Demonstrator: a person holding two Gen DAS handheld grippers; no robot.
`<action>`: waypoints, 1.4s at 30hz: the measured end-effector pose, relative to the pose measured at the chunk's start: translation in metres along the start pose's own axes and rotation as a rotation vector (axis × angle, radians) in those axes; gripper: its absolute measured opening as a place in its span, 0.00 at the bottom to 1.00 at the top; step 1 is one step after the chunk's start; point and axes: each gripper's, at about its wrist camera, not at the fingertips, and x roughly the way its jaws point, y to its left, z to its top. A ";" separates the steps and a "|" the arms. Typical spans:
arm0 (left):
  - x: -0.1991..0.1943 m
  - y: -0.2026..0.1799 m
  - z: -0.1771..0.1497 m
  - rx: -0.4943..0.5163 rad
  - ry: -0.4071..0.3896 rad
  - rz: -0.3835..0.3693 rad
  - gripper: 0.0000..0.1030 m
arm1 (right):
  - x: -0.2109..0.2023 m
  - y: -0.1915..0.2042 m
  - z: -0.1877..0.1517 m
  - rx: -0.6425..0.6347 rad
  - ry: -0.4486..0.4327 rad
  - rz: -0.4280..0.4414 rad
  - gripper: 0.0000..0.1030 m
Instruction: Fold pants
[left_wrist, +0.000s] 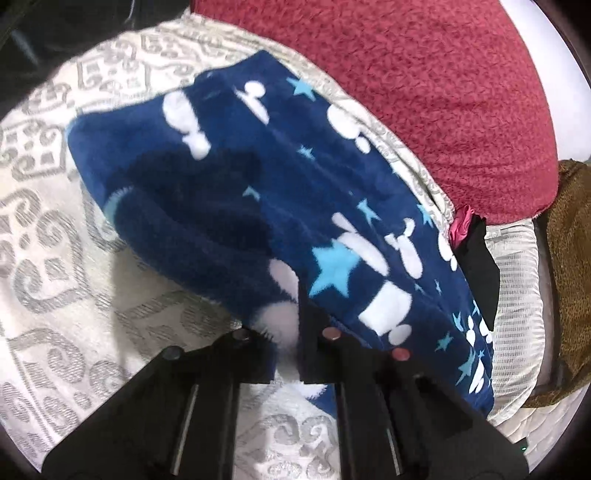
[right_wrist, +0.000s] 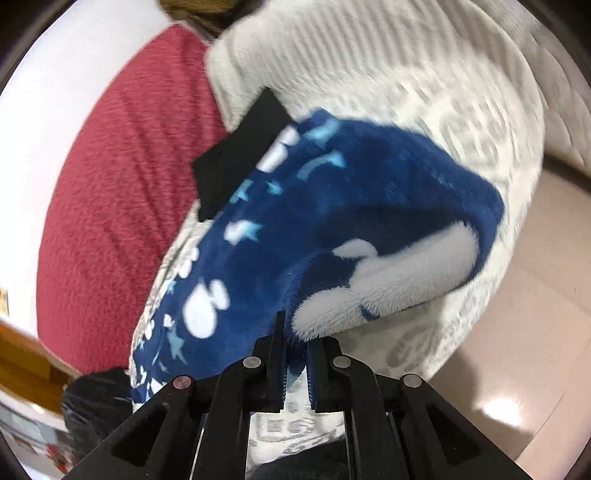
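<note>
Nearest each camera, the left gripper (left_wrist: 291, 332) and the right gripper (right_wrist: 295, 343) are both clamped on an edge of the blue fleece pants (left_wrist: 236, 192), probably so the cloth can be lifted and carried over into a fold. The pants lie on a white patterned bedspread (left_wrist: 55, 236). Beyond sits a red blanket (left_wrist: 424, 92); no containers are visible.

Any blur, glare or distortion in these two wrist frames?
Left wrist: mostly sharp, with fisheye bending at the rim; the pants cast a dark shadow on the patterned bedspread. Right wrist: motion blur smears the pants' print and the bedspread; glare spot on the floor.
</note>
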 end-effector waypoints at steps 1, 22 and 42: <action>-0.004 -0.002 0.000 0.012 -0.007 0.002 0.09 | -0.005 0.004 0.001 -0.019 -0.014 0.006 0.07; -0.063 -0.099 0.040 0.273 -0.199 0.087 0.08 | -0.030 0.090 0.061 -0.262 -0.196 0.024 0.07; 0.106 -0.211 0.157 0.402 -0.077 0.415 0.08 | 0.150 0.115 0.171 -0.324 -0.046 -0.227 0.07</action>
